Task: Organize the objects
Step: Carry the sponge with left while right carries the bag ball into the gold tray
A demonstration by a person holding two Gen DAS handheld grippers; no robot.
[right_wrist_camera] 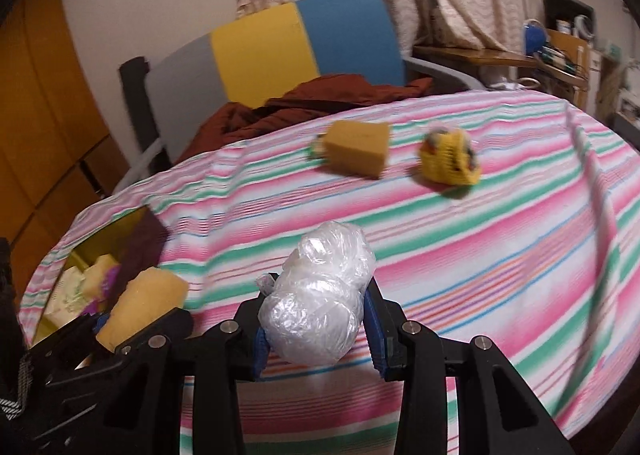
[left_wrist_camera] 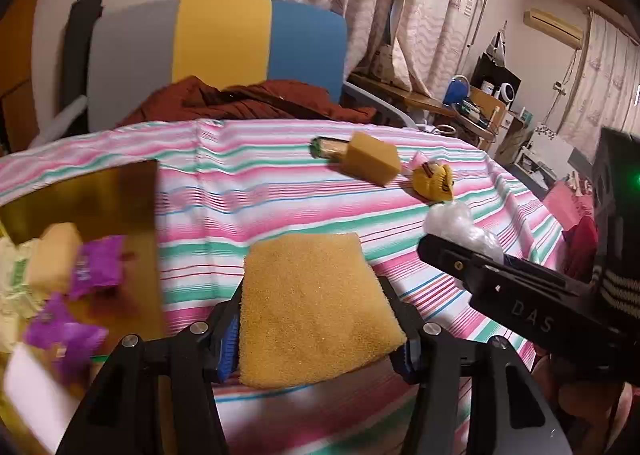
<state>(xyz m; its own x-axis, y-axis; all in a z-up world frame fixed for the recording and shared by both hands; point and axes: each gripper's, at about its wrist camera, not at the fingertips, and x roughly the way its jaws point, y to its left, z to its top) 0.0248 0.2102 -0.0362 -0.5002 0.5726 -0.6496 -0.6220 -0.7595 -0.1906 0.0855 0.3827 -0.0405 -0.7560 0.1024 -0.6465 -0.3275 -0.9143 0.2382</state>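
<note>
Sponge [left_wrist_camera: 316, 311], flat and yellow, clamped between the pads of the left gripper [left_wrist_camera: 316, 335] above the striped tablecloth [left_wrist_camera: 248, 191]. Far left, a box [left_wrist_camera: 80, 191] with purple packets [left_wrist_camera: 96, 263]. Mid-table: sponge block [left_wrist_camera: 372, 163], small yellow knitted toy [left_wrist_camera: 434, 179], apart. Right gripper [right_wrist_camera: 320, 329] pinches a crumpled clear plastic bag [right_wrist_camera: 320, 307].

Flat yellow sponge [left_wrist_camera: 316, 307] clamped between left jaws, lifted off the cloth. Crumpled clear plastic bag [right_wrist_camera: 320, 303] clamped between right jaws. Sponge block [left_wrist_camera: 372, 163] and yellow knit toy [left_wrist_camera: 434, 181] lie at 1 o'clock.
</note>
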